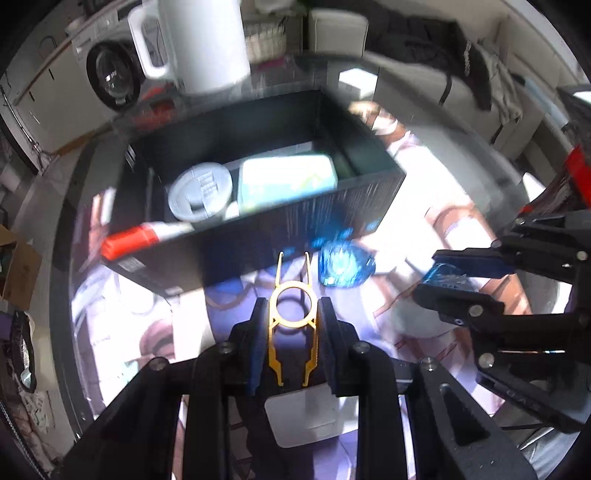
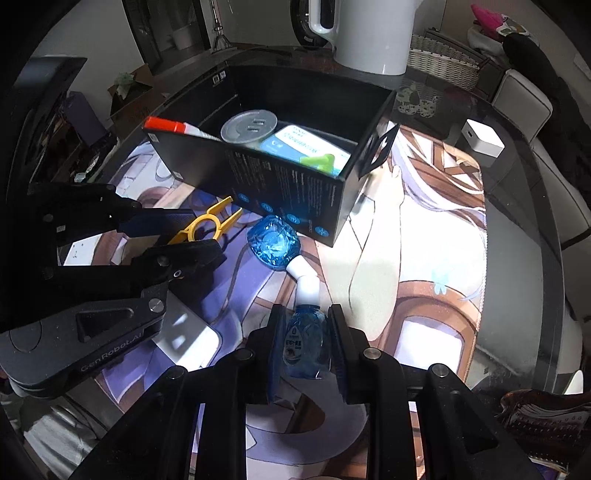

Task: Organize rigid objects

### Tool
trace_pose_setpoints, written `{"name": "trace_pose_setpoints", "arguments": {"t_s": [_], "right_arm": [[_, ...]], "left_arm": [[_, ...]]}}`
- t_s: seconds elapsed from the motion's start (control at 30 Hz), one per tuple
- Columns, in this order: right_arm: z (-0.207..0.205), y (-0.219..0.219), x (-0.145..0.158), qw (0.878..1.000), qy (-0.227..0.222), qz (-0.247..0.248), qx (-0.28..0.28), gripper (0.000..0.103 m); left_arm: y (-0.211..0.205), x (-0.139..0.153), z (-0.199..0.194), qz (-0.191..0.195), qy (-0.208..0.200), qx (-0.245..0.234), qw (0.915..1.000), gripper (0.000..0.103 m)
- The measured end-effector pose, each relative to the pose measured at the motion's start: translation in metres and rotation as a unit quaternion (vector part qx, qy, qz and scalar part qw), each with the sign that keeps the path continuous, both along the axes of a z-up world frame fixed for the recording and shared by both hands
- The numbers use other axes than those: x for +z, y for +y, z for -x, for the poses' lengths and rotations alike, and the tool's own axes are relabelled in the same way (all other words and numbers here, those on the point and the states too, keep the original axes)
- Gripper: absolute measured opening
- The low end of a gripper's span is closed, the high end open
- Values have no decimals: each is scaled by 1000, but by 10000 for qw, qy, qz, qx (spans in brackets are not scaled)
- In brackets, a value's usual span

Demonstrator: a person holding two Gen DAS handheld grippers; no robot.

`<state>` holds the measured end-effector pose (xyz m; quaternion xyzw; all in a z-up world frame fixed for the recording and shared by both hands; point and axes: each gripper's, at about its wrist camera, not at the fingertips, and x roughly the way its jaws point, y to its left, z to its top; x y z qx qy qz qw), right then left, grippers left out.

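A black open box [image 1: 295, 218] [image 2: 295, 184] stands on the printed mat. It holds a grey round lid [image 1: 201, 192] [image 2: 249, 127], a light blue-green case [image 1: 288, 177] [image 2: 306, 149] and a red-capped tube [image 1: 129, 240] [image 2: 166, 124] leaning over its rim. My left gripper [image 1: 291, 321] [image 2: 192, 229] is shut on a yellow plastic clip [image 1: 293, 314] [image 2: 205, 223], just in front of the box. My right gripper [image 2: 304, 339] [image 1: 439, 277] is shut on a small blue bottle [image 2: 303, 343] [image 1: 448, 275] with a white cap. A second blue bottle [image 1: 345, 266] [image 2: 273, 240] lies on the mat by the box.
A white kettle [image 1: 201, 44] [image 2: 369, 33] stands behind the box. A white flat device [image 1: 303, 417] [image 2: 188, 339] lies on the mat [image 2: 424, 240] near me. A small white cube [image 2: 482, 138] sits at the right on the glass table. A wicker basket [image 2: 439, 61] stands behind.
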<state>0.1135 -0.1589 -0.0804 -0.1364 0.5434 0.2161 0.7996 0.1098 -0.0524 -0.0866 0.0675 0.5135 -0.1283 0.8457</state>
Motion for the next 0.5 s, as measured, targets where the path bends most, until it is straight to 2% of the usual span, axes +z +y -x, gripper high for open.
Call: {"name": "trace_pose_setpoints", "arguments": {"t_s": [0.17, 0.3, 0.43, 0.5], "right_arm": [[10, -2, 36, 9969, -683, -392, -40, 23], [21, -2, 65, 9886, -1245, -845, -11, 23], [36, -2, 93, 9713, -1929, -1391, 49, 23], [45, -4, 104, 9601, -2368, -1487, -94, 23]], "left_arm": [[9, 40, 18, 261, -856, 47, 9960, 24], [19, 68, 26, 478, -1442, 196, 9882, 24], [31, 88, 35, 519, -2143, 443, 9744, 24], [34, 97, 44, 527, -2513, 562, 9648, 24]]}}
